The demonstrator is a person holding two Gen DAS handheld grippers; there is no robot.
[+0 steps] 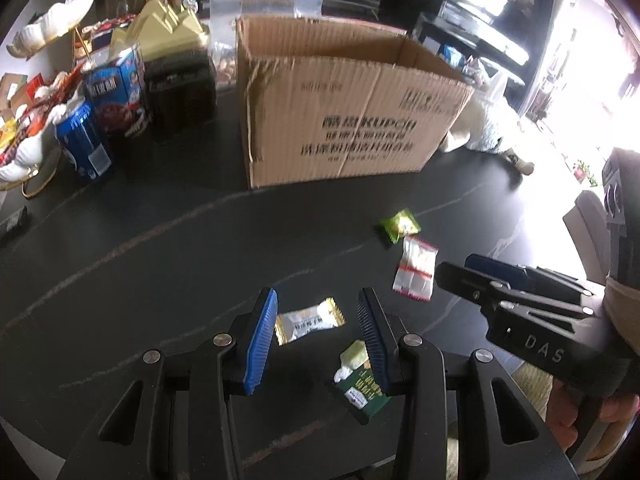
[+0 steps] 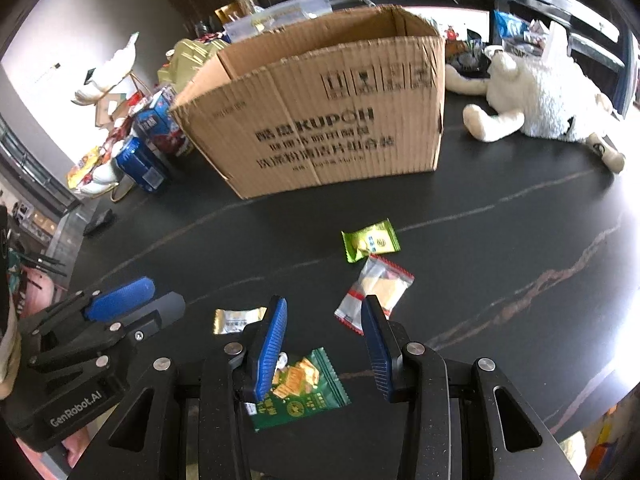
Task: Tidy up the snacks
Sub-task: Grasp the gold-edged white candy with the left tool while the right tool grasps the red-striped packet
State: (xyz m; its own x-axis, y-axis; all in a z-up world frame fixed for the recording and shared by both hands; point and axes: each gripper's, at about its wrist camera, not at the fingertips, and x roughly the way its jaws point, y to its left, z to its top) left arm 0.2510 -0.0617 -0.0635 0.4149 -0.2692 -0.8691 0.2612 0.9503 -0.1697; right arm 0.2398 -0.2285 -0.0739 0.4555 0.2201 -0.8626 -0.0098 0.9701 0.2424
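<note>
An open cardboard box point(image 1: 340, 120) point(image 2: 320, 120) stands on the dark table. Several snack packets lie in front of it: a light green one point(image 1: 401, 225) point(image 2: 370, 241), a clear red-edged one point(image 1: 415, 274) point(image 2: 380, 286), a white-gold one point(image 1: 308, 320) point(image 2: 234, 320) and a dark green one point(image 1: 360, 388) point(image 2: 300, 388). My left gripper point(image 1: 318, 336) is open, low over the table, with the white-gold packet between its fingers. My right gripper point(image 2: 324, 348) is open above the dark green packet; it also shows in the left wrist view point(image 1: 472, 276).
A blue can point(image 1: 82, 146) point(image 2: 138, 164), a blue carton point(image 1: 118, 92), a black box point(image 1: 180, 88) and gold packaging point(image 1: 168, 28) crowd the left of the box. A white plush toy point(image 2: 540, 96) lies at the right. The table edge point(image 2: 592, 412) curves near right.
</note>
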